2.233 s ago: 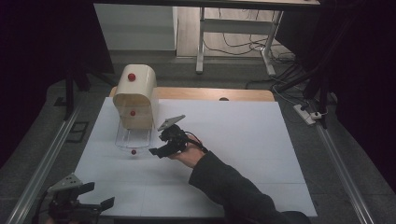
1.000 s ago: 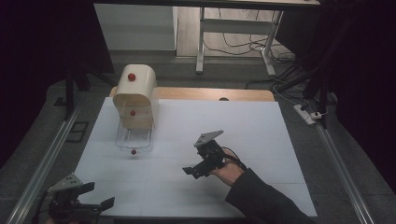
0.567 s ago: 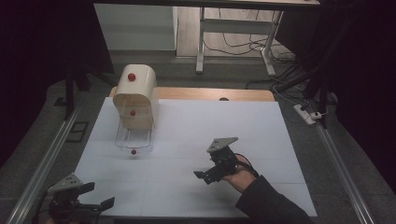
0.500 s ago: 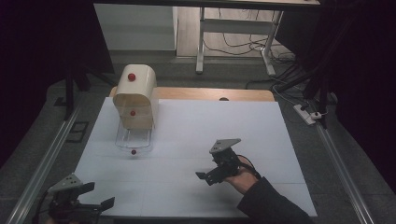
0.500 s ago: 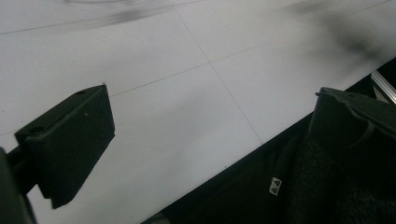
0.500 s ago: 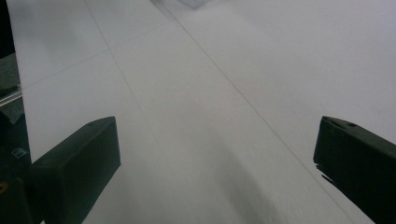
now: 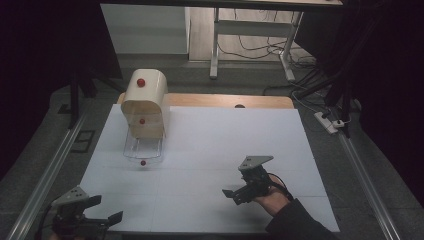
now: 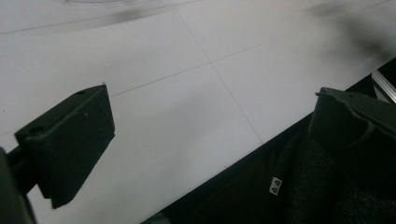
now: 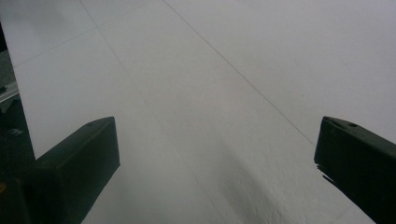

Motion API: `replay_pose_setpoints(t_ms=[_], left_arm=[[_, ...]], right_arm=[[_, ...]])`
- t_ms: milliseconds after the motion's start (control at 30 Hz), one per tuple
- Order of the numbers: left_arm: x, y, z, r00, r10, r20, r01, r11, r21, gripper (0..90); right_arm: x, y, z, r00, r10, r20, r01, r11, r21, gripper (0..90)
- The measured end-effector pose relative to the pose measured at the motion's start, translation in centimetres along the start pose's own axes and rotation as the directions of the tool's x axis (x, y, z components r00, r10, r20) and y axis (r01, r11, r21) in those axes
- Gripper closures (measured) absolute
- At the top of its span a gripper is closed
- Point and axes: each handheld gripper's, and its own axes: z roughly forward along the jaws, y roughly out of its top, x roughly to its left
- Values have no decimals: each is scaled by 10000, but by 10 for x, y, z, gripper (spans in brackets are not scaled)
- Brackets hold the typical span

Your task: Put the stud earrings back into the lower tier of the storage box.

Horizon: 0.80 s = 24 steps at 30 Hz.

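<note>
A cream domed box (image 7: 145,97) with red knobs stands at the back left of the white table sheet (image 7: 225,135). A clear drawer (image 7: 143,147) with a small red knob (image 7: 143,162) sticks out of its front. My right gripper (image 7: 231,195) hovers low over the front right of the sheet, held by a hand (image 7: 274,200); it is open and holds nothing. Its jaws stand wide apart over bare sheet in the right gripper view (image 9: 217,158). My left gripper (image 7: 104,210) rests at the front left corner, open and holding nothing (image 8: 210,135).
Metal rails run along the left (image 7: 45,170) and right (image 7: 365,185) sides of the table. A power strip (image 7: 327,122) lies off the right edge. A dark sleeve (image 8: 299,186) lies below the table's front edge in the left gripper view.
My right gripper has drawn back from the clear drawer, moving right and toward the front edge. The left gripper has stayed put.
</note>
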Motion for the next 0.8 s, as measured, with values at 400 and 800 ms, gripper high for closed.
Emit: replay_pose_setpoints(t_ms=[400, 800], left_arm=[[0, 0, 0, 10000, -3, -6, 3, 10000, 3, 8], [0, 0, 0, 10000, -15, -10, 15, 10000, 2, 8]], right_arm=[[-2, -14, -22, 9989, 342, 323, -343, 9994, 16, 0], [-8, -37, -53, 9895, 1016, 1028, -1010, 9948, -114, 0]])
